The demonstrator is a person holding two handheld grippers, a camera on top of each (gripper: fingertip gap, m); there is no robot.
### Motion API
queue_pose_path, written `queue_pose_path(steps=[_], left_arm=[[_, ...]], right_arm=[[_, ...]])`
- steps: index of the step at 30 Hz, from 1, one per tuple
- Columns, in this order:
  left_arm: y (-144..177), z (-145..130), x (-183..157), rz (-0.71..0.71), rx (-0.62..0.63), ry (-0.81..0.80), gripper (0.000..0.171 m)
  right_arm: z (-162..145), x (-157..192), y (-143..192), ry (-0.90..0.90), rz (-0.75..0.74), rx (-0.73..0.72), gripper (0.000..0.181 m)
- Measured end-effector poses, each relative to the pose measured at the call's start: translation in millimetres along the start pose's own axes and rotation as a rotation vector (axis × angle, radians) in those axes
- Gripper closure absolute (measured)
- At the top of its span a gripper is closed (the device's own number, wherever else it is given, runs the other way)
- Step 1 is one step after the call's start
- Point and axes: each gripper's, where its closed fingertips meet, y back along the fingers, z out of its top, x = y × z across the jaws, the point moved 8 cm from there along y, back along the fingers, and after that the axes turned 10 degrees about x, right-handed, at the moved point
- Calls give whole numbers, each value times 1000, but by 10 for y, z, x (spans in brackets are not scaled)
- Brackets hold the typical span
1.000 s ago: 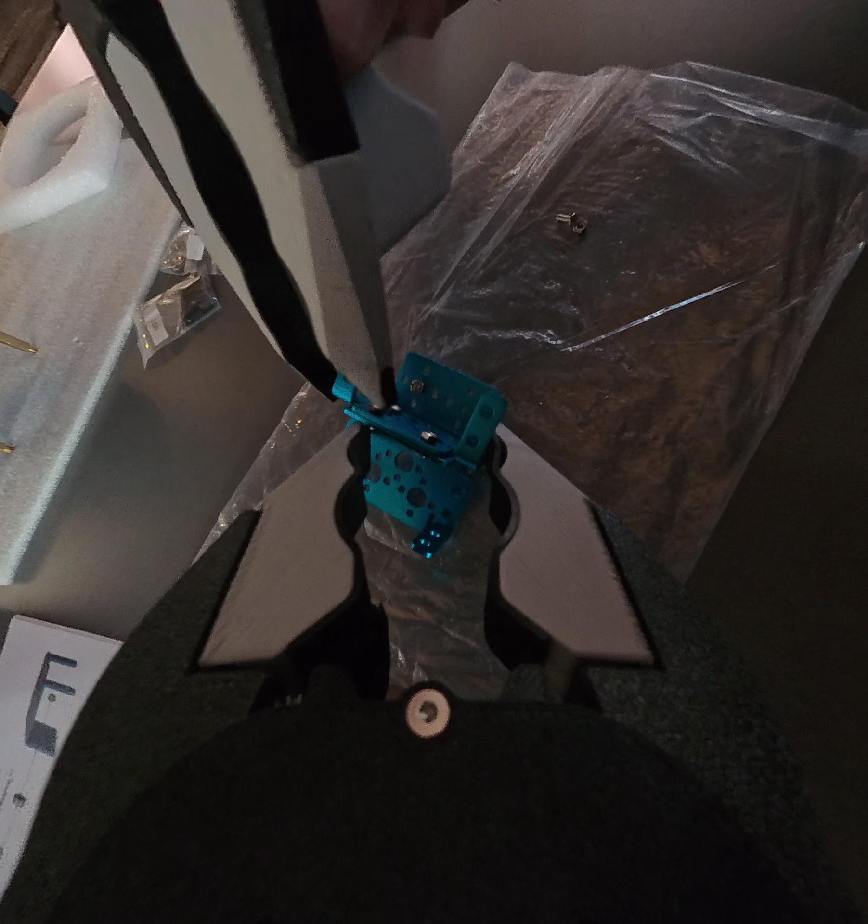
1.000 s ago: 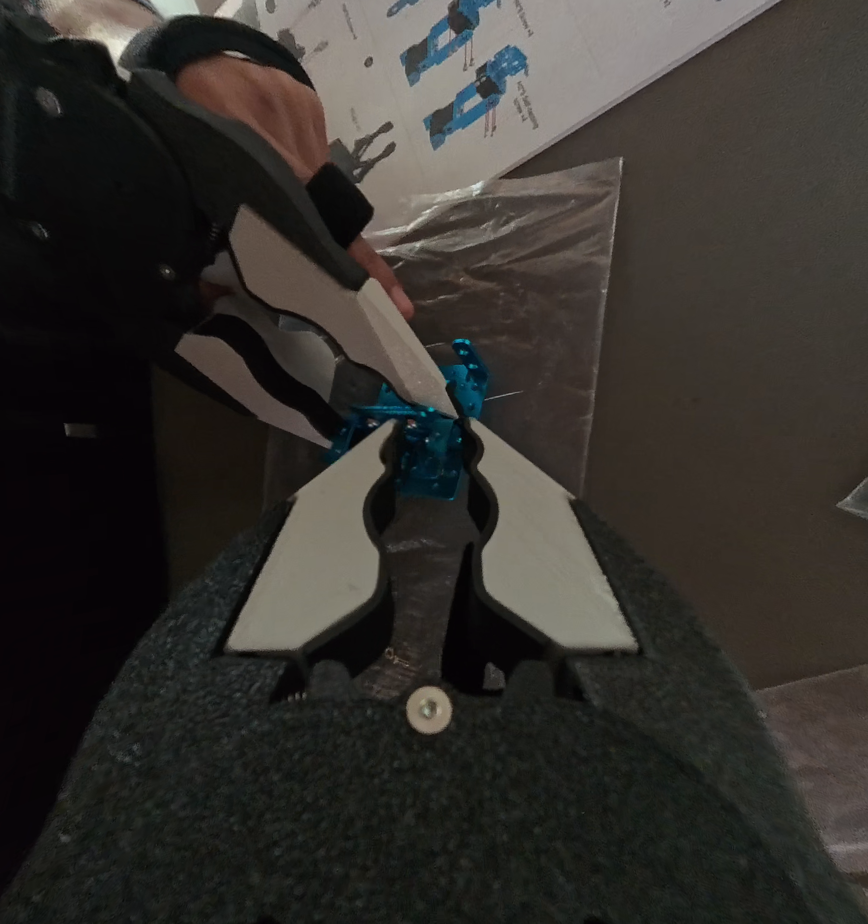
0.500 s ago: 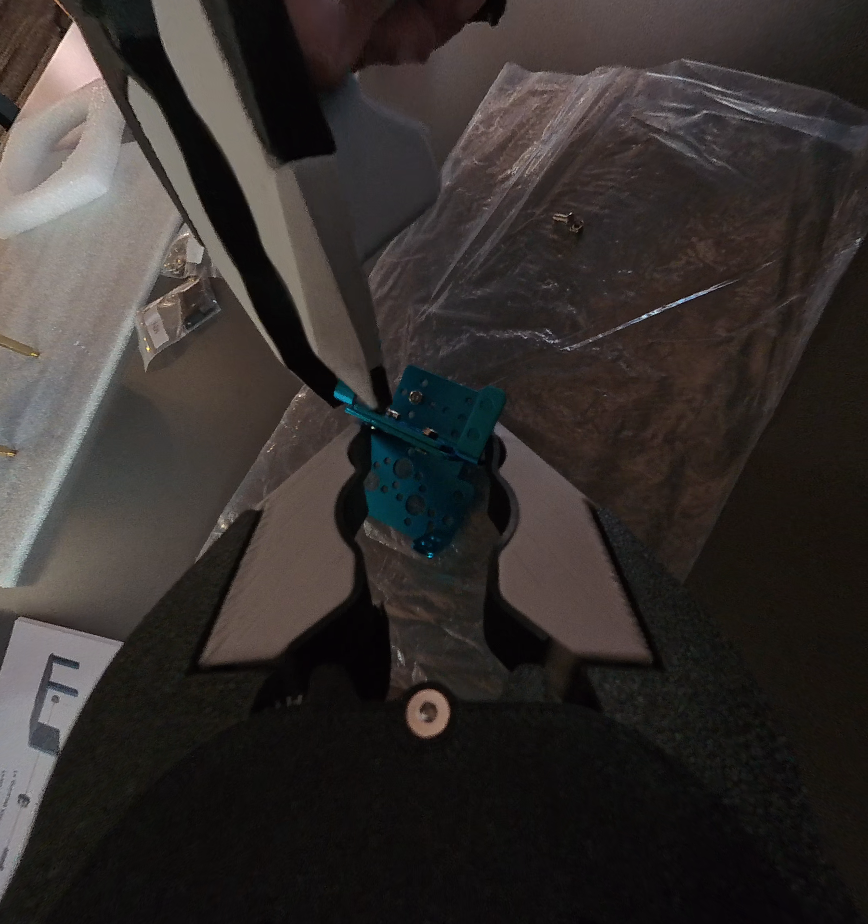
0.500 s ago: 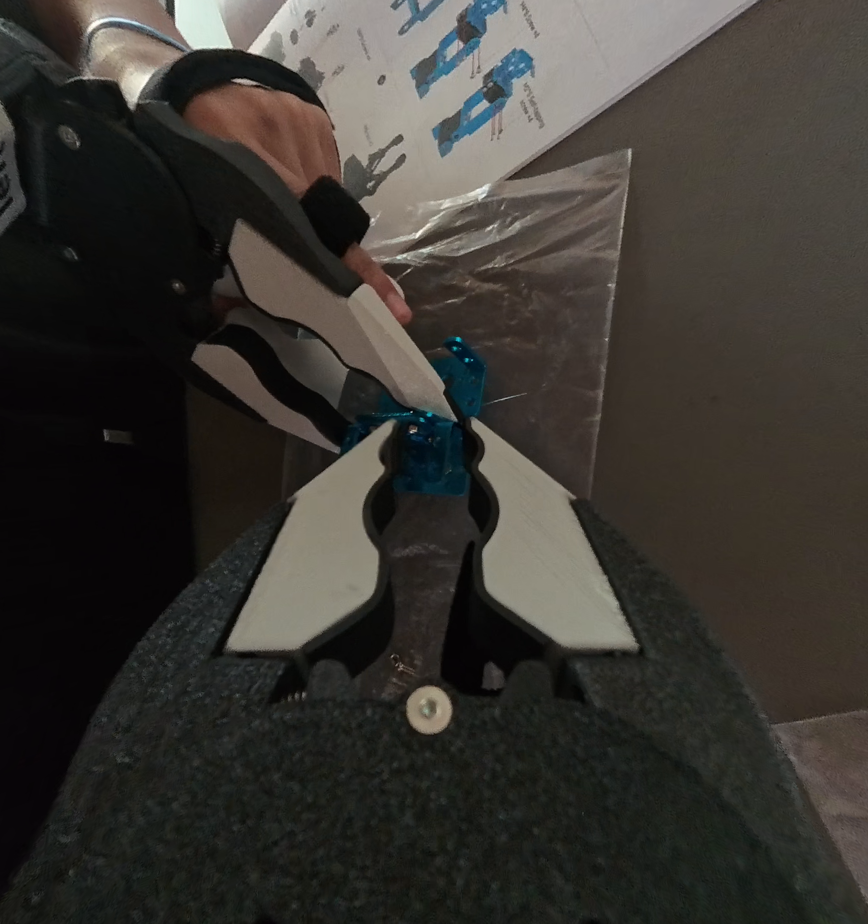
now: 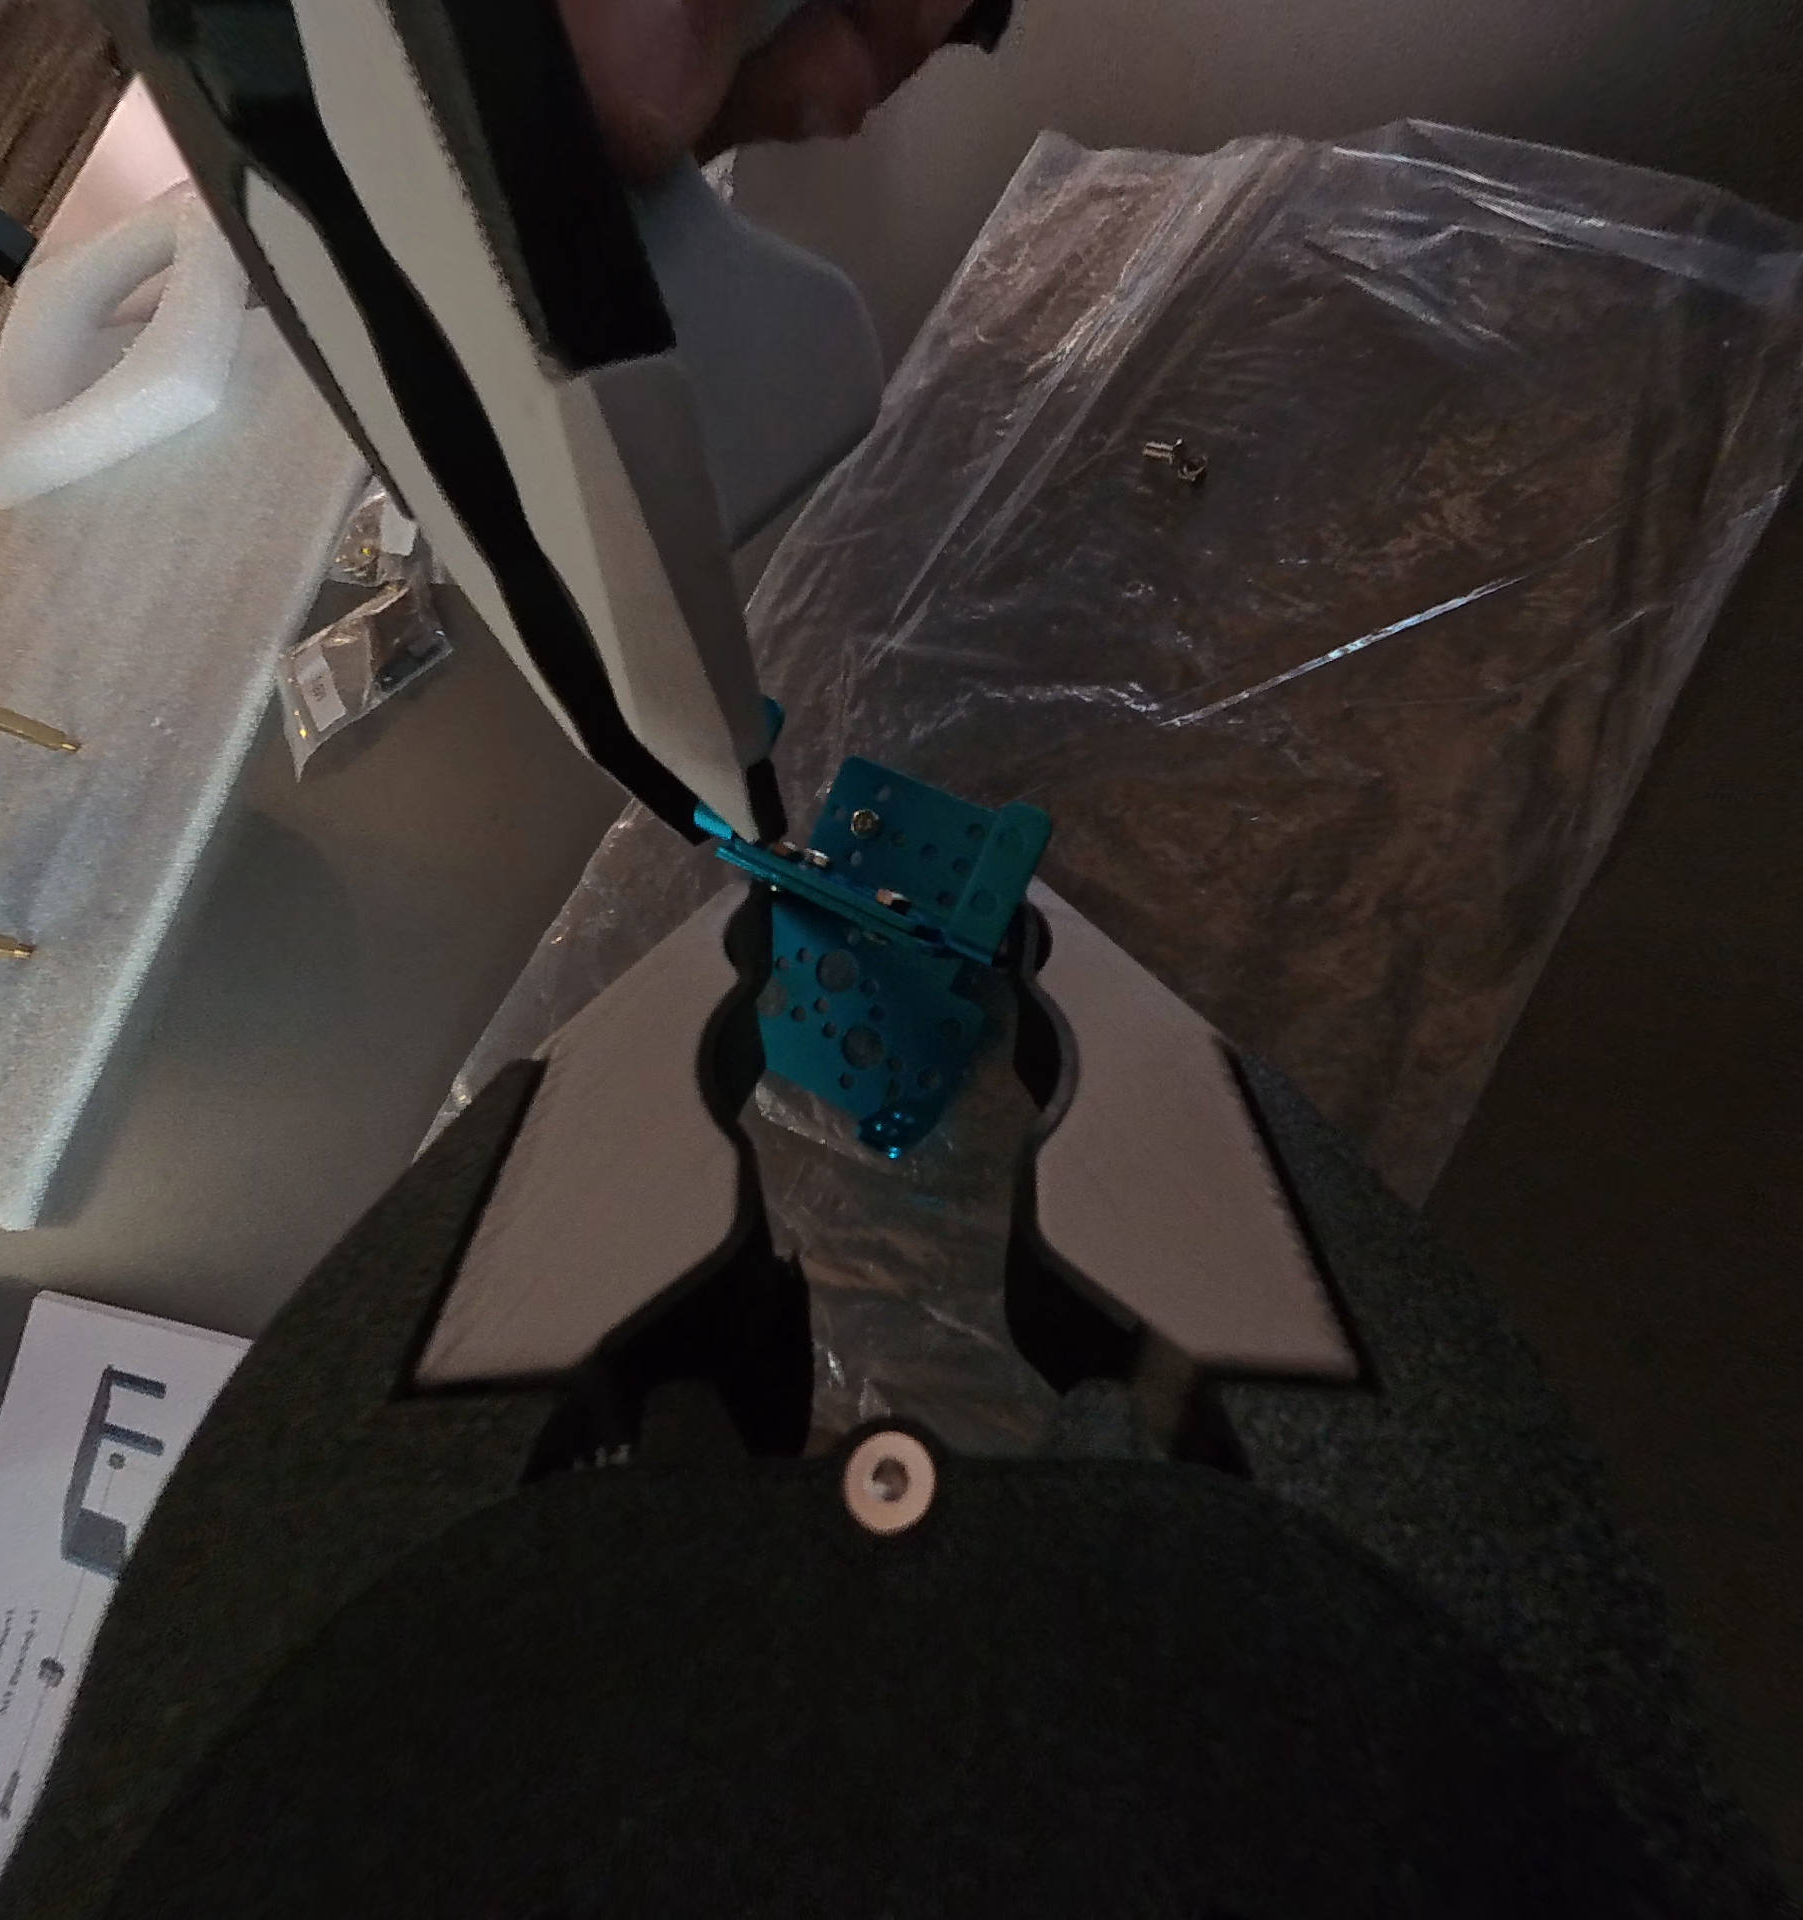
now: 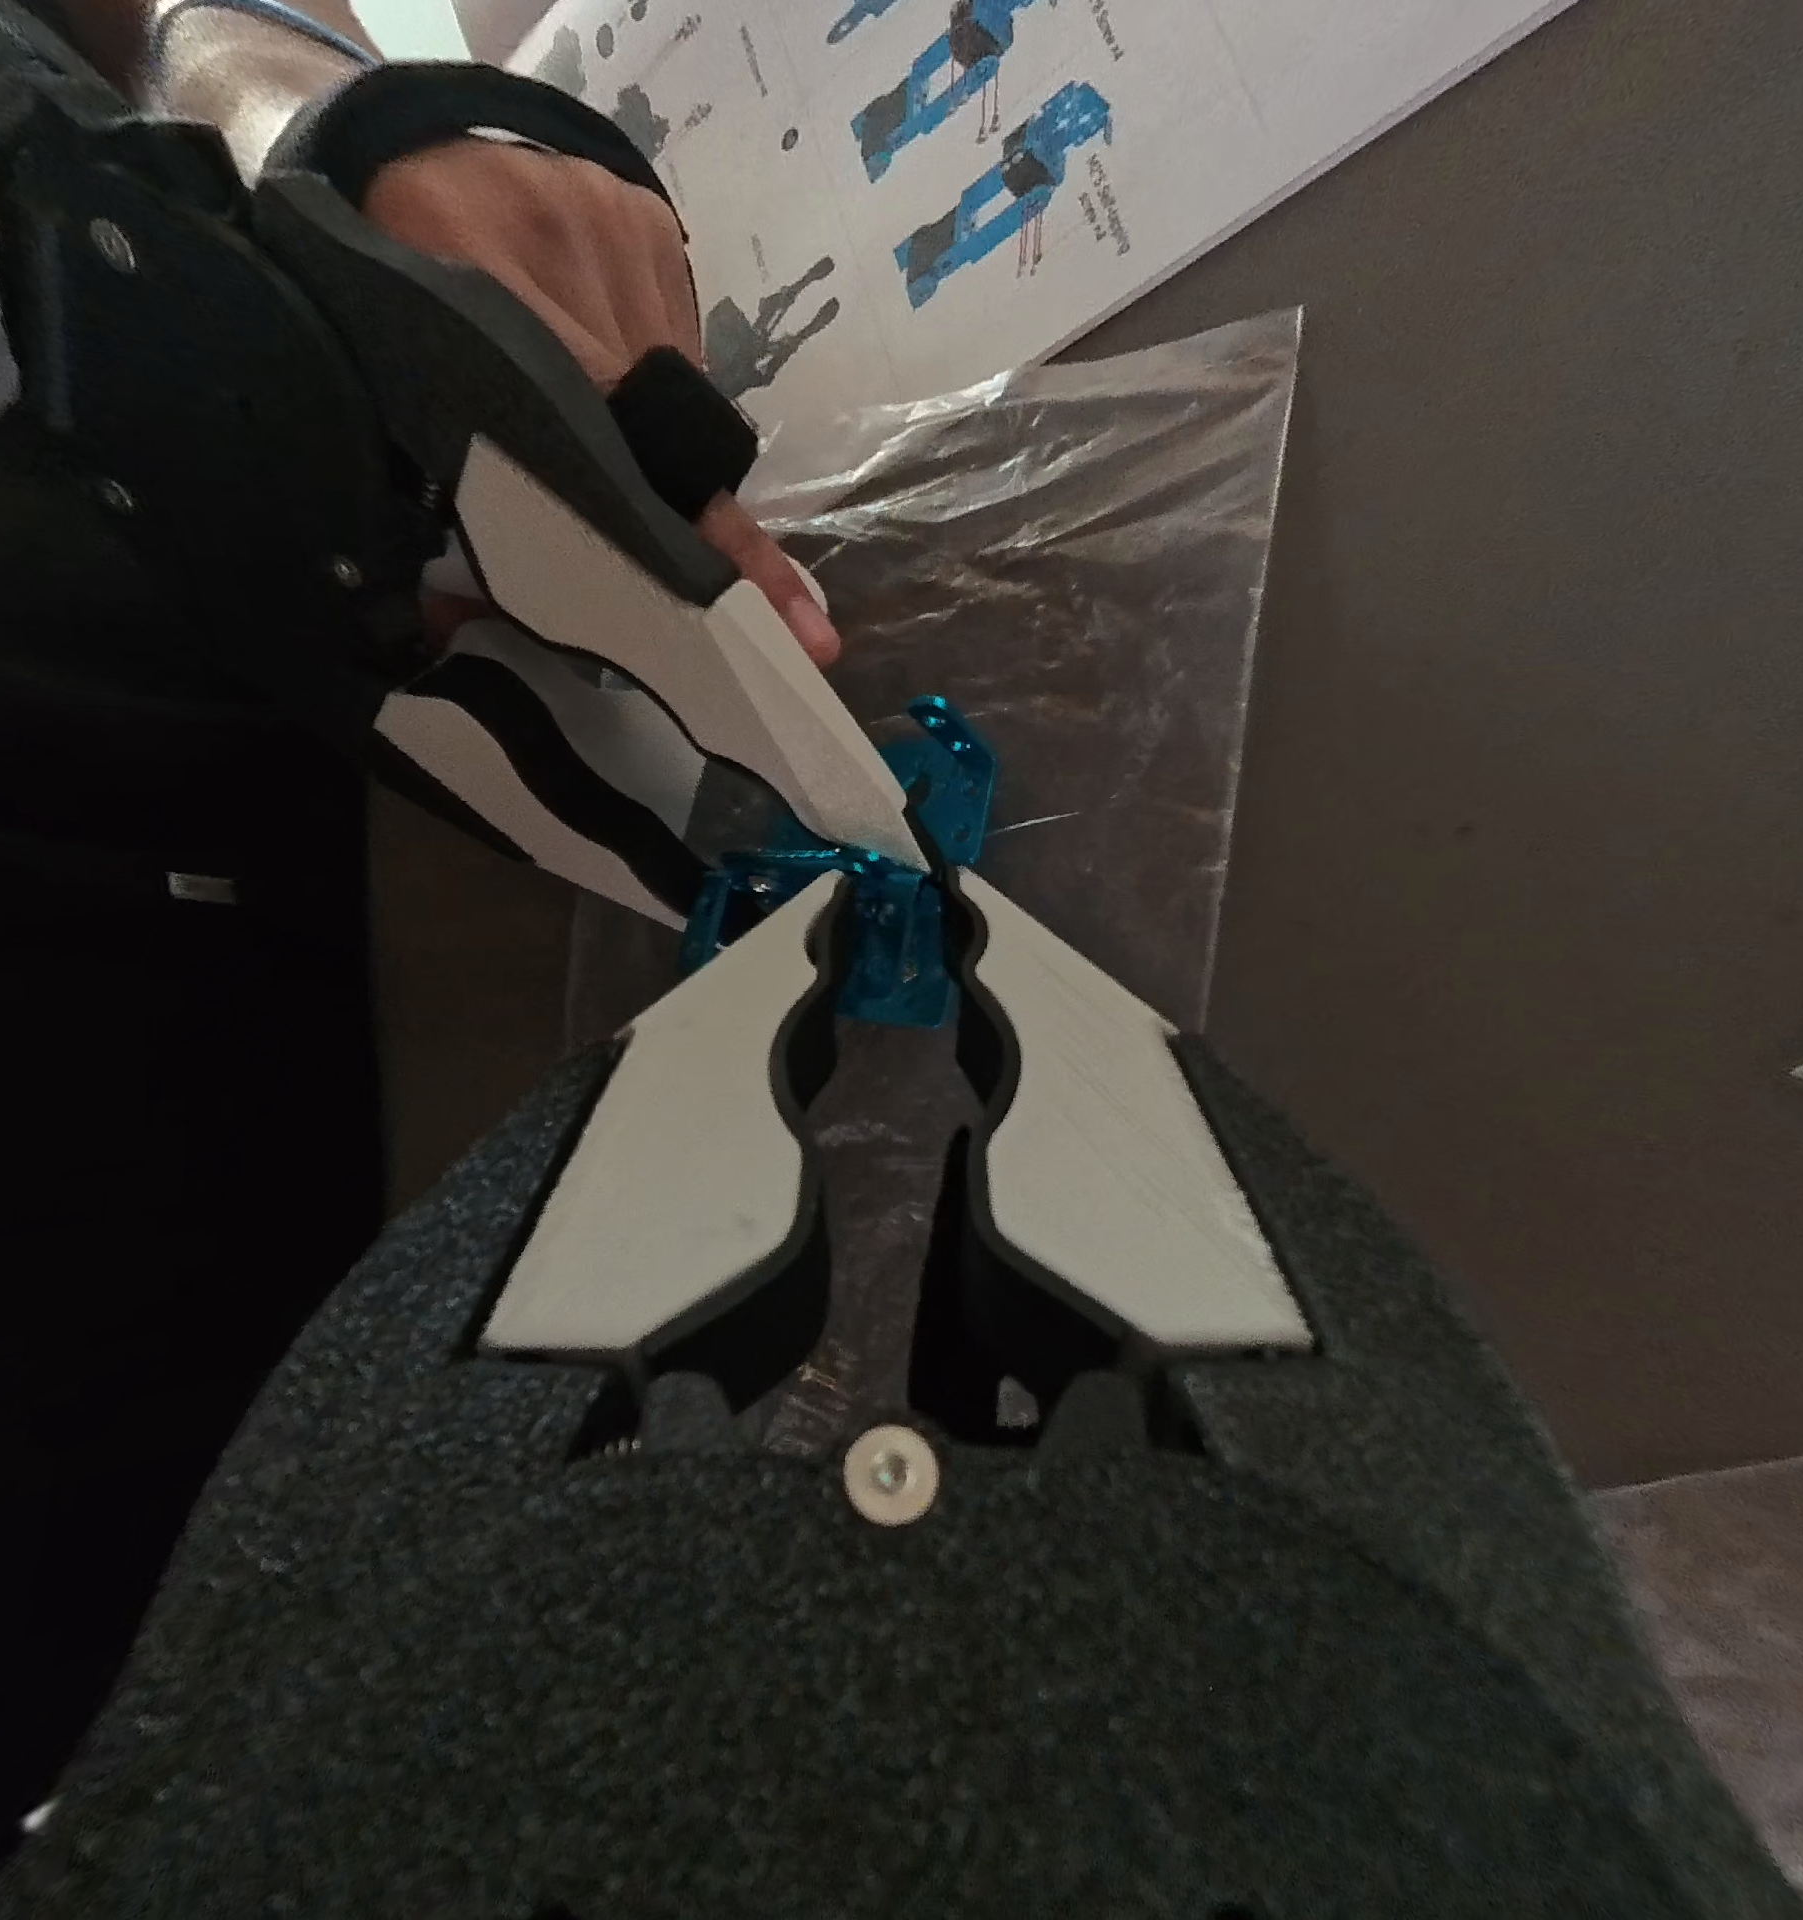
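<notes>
Both claws clamp one blue perforated metal bracket assembly (image 5: pixel 876 977) at frame centre, left claw (image 5: pixel 881 935) and right claw (image 6: pixel 881 883), lifted slightly above the clear plastic bag (image 5: pixel 1292 520).

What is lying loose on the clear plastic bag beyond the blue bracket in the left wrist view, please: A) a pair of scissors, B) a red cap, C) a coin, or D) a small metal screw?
D: a small metal screw sits alone on the crinkled clear plastic bag, well past the blue bracket that the left claw grips.
</notes>
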Motion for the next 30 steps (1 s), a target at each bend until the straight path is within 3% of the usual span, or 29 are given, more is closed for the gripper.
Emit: queue_pose_path(steps=[4,7,13,19,22,30], left_arm=[[0,1,-3,8,-1,-6,126],[-3,-3,10,0,1,8,126],[-4,-3,5,1,1,3,126],[-1,7,-26,7,-8,-26,127],[-5,8,-18,-9,-6,-11,127],[-6,7,-18,-12,-7,-13,127]], right_arm=[[11,12,11,13,-9,15,165],[16,9,6,-9,73,3,151],[27,38,-30,36,-36,36,159],[-13,-33,3,-15,92,9,164],[-11,-1,-10,-10,119,26,150],[4,-5,-62,-4,56,84,156]])
